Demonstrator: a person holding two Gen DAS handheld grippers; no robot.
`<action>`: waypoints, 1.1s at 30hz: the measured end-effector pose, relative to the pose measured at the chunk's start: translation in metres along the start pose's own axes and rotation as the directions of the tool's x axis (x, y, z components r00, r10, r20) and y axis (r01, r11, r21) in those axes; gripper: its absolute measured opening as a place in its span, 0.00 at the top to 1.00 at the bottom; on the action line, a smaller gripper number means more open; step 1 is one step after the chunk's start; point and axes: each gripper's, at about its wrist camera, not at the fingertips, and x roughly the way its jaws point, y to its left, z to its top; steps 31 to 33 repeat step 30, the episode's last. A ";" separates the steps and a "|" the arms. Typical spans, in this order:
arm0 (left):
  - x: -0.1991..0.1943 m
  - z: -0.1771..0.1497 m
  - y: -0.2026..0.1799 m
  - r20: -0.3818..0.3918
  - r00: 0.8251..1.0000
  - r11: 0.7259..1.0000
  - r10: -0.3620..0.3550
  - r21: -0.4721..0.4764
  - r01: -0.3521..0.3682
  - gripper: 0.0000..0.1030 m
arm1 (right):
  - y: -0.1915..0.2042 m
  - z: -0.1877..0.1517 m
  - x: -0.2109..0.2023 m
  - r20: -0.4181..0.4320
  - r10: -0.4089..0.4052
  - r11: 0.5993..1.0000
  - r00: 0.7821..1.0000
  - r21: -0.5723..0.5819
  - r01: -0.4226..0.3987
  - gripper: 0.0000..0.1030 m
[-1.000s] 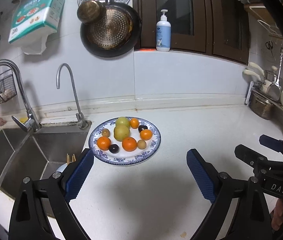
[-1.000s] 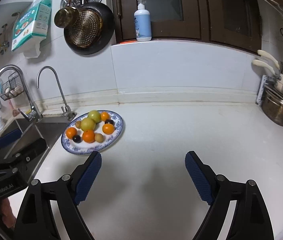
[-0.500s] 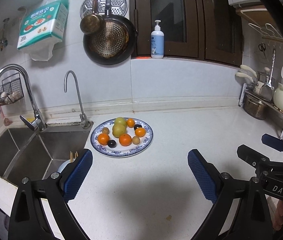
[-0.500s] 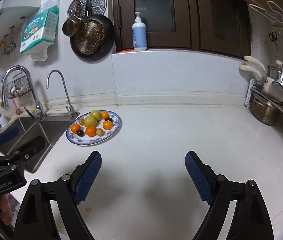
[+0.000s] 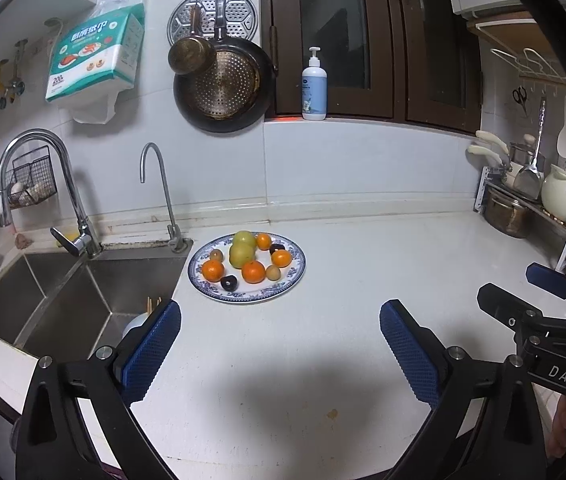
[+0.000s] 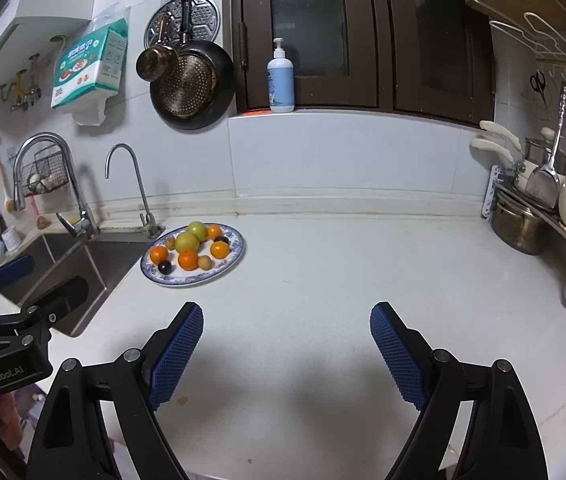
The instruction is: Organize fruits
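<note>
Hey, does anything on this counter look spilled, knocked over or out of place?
Nothing serious. The fruit all sits on the plate, none loose on the counter. The only blemish is a small brownish spot on the counter's near part, like a dried drip. The soap bottle stands upright on the ledge.

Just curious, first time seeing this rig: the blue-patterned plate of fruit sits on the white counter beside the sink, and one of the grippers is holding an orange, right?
Not quite. The plate does sit on the counter beside the sink, but neither gripper holds anything. In both wrist views, the left gripper, still opening, and the right gripper are empty.
</note>
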 end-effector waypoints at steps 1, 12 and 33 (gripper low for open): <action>-0.001 0.000 0.000 0.001 1.000 1.000 0.001 0.001 -0.001 0.01 | 0.000 0.000 -0.001 0.000 0.000 1.000 1.000 0.000 0.000 0.16; -0.015 -0.005 -0.001 0.000 1.000 1.000 0.024 0.011 -0.024 0.00 | 0.000 -0.004 -0.012 0.004 0.000 1.000 1.000 -0.002 0.000 0.16; -0.020 -0.012 0.000 -0.011 0.999 0.999 0.035 0.009 -0.034 0.00 | 0.002 -0.012 -0.016 -0.011 0.003 1.000 1.000 -0.011 -0.004 0.16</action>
